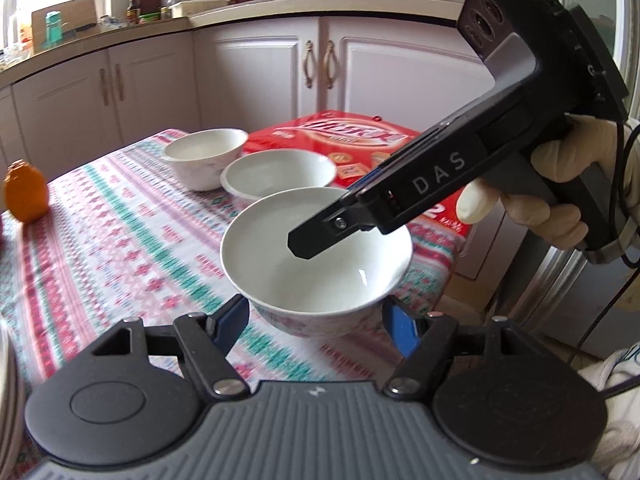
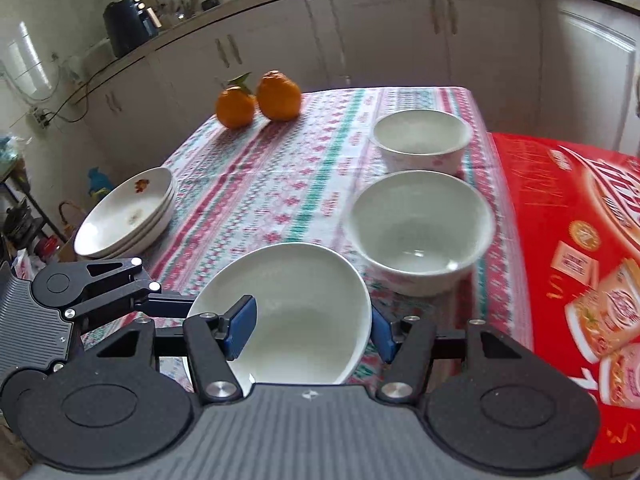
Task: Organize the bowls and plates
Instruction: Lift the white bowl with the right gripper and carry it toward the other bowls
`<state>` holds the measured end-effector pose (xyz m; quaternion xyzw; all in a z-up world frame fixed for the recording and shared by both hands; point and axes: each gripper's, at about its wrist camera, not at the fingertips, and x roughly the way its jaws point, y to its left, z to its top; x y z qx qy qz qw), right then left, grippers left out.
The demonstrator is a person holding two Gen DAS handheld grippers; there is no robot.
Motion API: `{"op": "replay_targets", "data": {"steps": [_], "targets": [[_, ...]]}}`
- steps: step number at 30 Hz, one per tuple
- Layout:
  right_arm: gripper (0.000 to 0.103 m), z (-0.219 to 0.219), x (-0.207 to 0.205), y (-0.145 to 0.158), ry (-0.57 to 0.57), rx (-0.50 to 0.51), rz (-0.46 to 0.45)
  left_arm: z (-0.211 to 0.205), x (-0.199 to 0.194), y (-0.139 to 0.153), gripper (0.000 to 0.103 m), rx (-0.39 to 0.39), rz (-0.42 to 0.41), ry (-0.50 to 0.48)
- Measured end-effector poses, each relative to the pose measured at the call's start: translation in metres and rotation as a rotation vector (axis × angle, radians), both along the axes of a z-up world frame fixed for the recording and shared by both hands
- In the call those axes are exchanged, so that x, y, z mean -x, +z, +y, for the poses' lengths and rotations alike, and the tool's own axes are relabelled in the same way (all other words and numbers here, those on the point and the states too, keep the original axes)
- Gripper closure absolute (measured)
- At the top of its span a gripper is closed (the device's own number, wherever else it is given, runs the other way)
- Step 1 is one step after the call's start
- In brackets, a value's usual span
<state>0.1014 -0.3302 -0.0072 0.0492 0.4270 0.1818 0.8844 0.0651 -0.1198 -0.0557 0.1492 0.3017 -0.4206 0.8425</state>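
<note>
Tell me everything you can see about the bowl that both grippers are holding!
The held bowl is round, glossy white inside, and looks ceramic, with a faint pink flower pattern outside. It is empty and looks lifted off the patterned tablecloth, tilted a little. The left hand-held gripper squeezes its outer sides with blue pads. The right hand-held gripper clamps its rim, one finger inside the bowl and one outside. Nothing else touches it. Two more white bowls sit farther back on the table.

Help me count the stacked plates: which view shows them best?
The right wrist view. The plates sit stacked in full at the table's left edge, about three rims showing. The left wrist view catches only a blurred sliver of them at its left border, too little to count.
</note>
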Motion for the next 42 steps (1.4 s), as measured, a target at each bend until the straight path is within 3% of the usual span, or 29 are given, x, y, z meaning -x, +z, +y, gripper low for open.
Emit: {"op": "replay_targets", "data": {"steps": [21, 42], "targets": [[0.038, 0.063, -0.035, -0.011, 0.112, -0.007, 0.013, 0.057, -0.013, -0.001, 0.030, -0.016, 0.006, 0.115], [0.037, 0.081, -0.055, -0.021, 0.131, 0.001, 0.017, 0.066, -0.027, -0.007, 0.030, -0.021, 0.020, 0.160]]}}
